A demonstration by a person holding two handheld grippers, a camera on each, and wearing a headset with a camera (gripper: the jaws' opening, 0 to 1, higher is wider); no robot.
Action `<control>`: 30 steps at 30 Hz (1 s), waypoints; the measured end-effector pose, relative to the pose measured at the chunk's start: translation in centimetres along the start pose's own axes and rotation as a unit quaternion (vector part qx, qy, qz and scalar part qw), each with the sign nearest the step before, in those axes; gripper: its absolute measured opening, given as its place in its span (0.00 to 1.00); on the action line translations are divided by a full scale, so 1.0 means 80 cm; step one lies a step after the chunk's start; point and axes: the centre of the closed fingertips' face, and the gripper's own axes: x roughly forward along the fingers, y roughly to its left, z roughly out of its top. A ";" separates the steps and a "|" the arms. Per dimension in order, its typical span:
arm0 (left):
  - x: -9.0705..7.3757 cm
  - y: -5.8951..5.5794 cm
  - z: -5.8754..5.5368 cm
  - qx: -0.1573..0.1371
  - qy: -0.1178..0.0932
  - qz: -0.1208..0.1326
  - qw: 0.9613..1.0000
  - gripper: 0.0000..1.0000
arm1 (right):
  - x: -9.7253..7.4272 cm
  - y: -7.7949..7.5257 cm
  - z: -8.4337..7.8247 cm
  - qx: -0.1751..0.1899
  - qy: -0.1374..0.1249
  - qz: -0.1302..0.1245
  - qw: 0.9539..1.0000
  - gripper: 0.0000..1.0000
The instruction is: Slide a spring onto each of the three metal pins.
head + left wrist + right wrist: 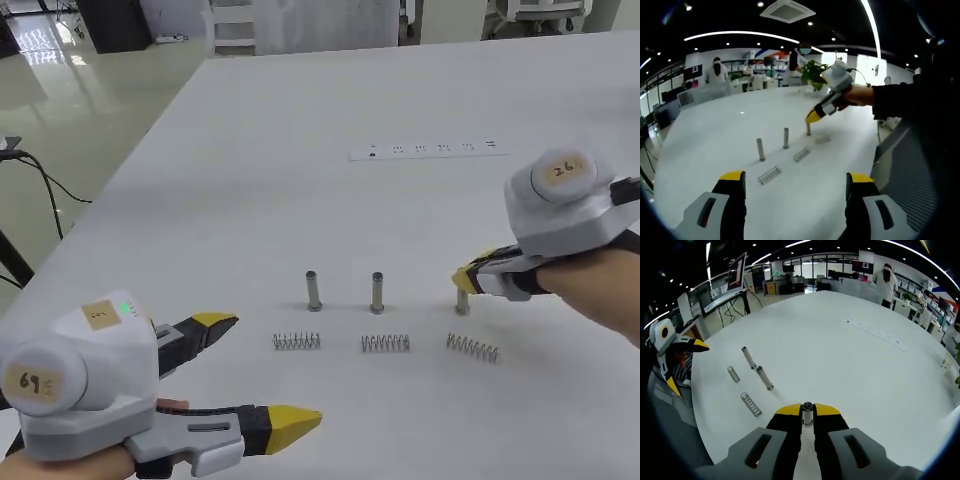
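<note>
Three short metal pins stand upright in a row on the white table: the left pin [313, 290], the middle pin [377, 292] and the right pin [462, 301]. In front of each pin lies a spring: the left spring [297, 341], the middle spring [385, 343] and the right spring [472, 347]. My right gripper [466, 281] is shut on the right pin [807, 407], its yellow tips closed around the pin's top. My left gripper [258, 370] is wide open near the table's front left, with nothing between its jaws. The left gripper view shows the pins [786, 137] and springs [769, 174] ahead.
A flat white strip with small markings [430, 150] lies further back on the table. The table's left edge [110, 190] runs diagonally, with floor and a cable beyond it. People stand far off in the room [716, 70].
</note>
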 end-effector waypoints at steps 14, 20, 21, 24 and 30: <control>-0.005 -0.003 0.001 0.008 0.007 0.005 1.000 0.79 | -0.003 0.000 -0.004 0.000 -0.005 0.004 1.000 0.05; -0.007 -0.003 0.003 0.009 0.006 0.008 1.000 0.79 | -0.004 0.002 -0.005 -0.004 -0.006 0.006 1.000 0.05; -0.007 -0.004 0.003 0.009 0.007 0.008 1.000 0.79 | -0.004 0.002 -0.006 -0.003 -0.006 0.007 1.000 0.05; -0.008 -0.004 0.004 0.010 0.007 0.009 1.000 0.79 | -0.004 0.002 -0.008 -0.002 -0.004 0.009 1.000 0.05; -0.009 -0.004 0.006 0.010 0.006 0.012 1.000 0.79 | -0.002 0.003 -0.009 -0.009 -0.002 0.010 1.000 0.06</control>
